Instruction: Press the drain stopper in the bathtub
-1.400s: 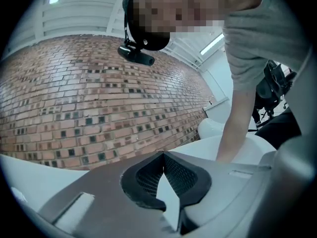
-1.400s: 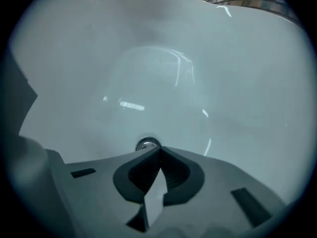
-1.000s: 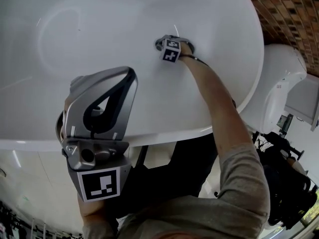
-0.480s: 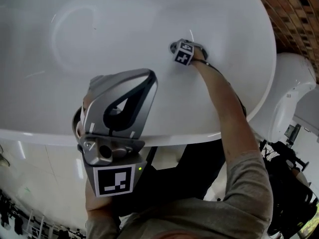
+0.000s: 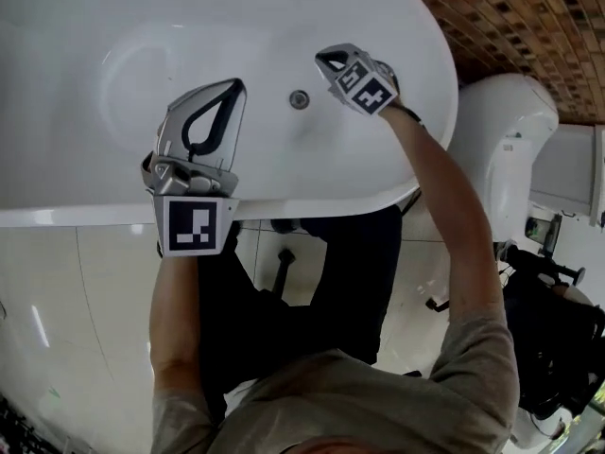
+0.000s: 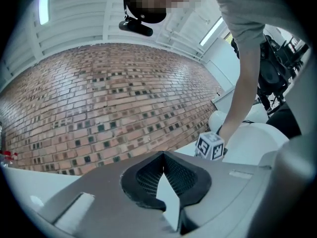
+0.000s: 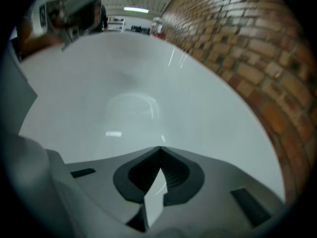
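Two grippers over the tub, both closed and empty; stopper untouched.
Head view: the drain stopper (image 5: 299, 99), a small round metal disc, sits on the bathtub (image 5: 113, 26) floor between left gripper (image 5: 234, 87) and right gripper (image 5: 323, 60), nearer the right, clear of both. Left gripper view: jaws together, facing a brick wall (image 6: 99, 98). Right gripper view: jaws together; stopper not shown. Judged rigid and slick: press its centre with closed tips, no grasp.

Bathtub (image 5: 85, 36): far end cut off by head view's top edge; near rim partly hidden behind left gripper (image 5: 233, 85). Drain stopper (image 5: 299, 99): too small to tell raised or pressed.
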Motion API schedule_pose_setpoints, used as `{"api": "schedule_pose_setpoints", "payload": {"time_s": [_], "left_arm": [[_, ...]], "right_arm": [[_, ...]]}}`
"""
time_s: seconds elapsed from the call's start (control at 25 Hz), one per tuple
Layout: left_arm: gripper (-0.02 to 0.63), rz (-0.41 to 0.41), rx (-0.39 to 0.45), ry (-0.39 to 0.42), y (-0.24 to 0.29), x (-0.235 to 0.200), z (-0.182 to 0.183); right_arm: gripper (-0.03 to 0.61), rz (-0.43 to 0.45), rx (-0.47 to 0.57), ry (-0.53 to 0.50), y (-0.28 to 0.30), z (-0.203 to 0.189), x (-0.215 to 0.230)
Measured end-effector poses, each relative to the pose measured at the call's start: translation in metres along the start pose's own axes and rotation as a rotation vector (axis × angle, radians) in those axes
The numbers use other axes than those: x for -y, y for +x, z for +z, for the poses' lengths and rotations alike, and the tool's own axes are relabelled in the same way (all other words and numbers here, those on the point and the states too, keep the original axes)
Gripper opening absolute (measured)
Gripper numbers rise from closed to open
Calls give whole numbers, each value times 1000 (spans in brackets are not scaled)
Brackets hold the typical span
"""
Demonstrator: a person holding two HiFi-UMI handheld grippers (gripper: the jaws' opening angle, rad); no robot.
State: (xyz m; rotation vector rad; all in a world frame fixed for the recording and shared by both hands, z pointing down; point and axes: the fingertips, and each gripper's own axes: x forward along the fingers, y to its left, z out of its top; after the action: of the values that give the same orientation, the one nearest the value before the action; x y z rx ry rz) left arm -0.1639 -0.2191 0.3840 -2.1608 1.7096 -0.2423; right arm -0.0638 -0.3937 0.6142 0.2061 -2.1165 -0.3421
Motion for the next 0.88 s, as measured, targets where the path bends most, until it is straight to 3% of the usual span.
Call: {"api": "schedule_pose_setpoints", "payload": {"time_s": [0.16, 0.24, 0.32, 0.6, 0.88], "left_arm": [[5, -1, 23, 30, -11, -10, 17], [5, 20, 28, -8, -20, -22, 45], [5, 16, 85, -41, -29, -25, 89], [5, -146, 290, -30, -101, 24, 233], [5, -226, 410, -6, -165, 55, 327]], "right_arm": [[0, -133, 346, 113, -164, 89, 10], [0, -196, 495, 130, -248, 115, 6], [0, -242, 609, 133, -322, 129, -12], [0, -327, 817, 101, -485, 148, -123], [0, -450, 1020, 64, -594, 153, -192]]}}
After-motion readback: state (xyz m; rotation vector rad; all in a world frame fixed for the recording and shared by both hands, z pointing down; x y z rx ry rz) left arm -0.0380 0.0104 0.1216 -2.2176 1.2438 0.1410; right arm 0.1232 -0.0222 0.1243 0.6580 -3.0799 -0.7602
